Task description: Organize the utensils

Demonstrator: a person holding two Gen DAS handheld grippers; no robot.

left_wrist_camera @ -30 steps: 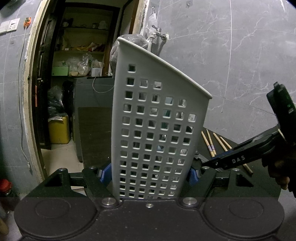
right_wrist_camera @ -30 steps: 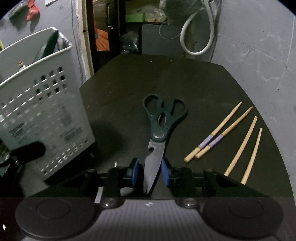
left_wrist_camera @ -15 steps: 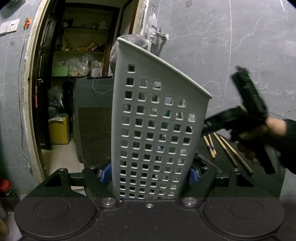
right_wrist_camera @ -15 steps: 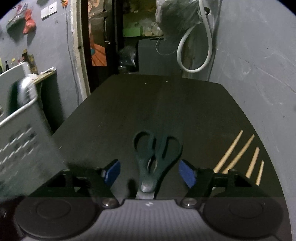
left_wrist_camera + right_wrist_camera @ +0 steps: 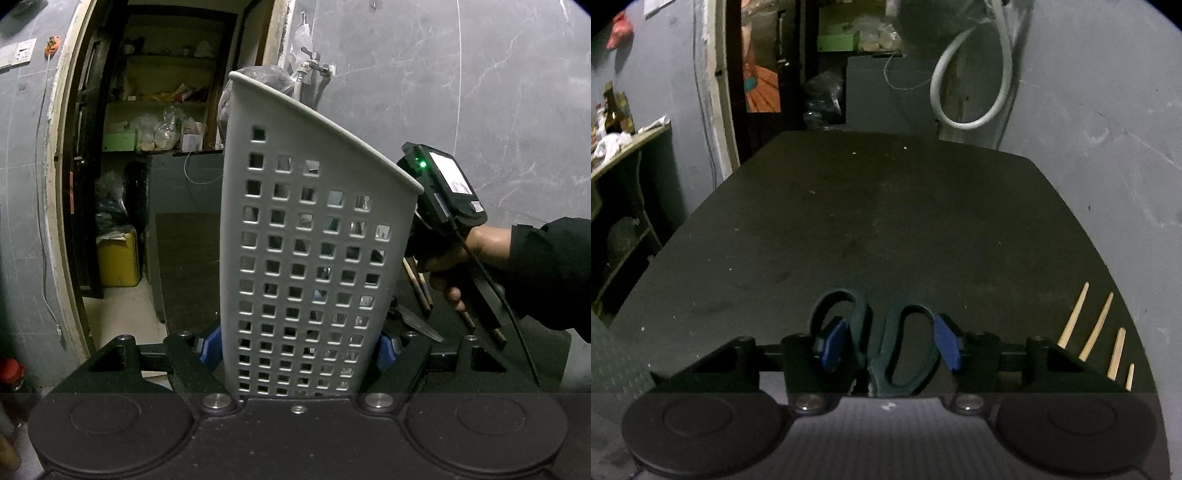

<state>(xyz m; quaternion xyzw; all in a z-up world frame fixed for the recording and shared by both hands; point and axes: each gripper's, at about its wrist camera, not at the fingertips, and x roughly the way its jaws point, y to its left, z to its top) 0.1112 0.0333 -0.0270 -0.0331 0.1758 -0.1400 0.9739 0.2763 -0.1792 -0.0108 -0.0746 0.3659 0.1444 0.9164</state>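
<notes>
Right claw [image 5: 890, 345] closing around scissors [image 5: 886, 343]

Right gripper [image 5: 891, 345] now closing around scissors [image 5: 886, 343] handles.

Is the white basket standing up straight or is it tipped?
Tipped. In the left wrist view the basket leans, its sides slanting against the straight door frame, with the left gripper clamped on its lower walls.
</notes>
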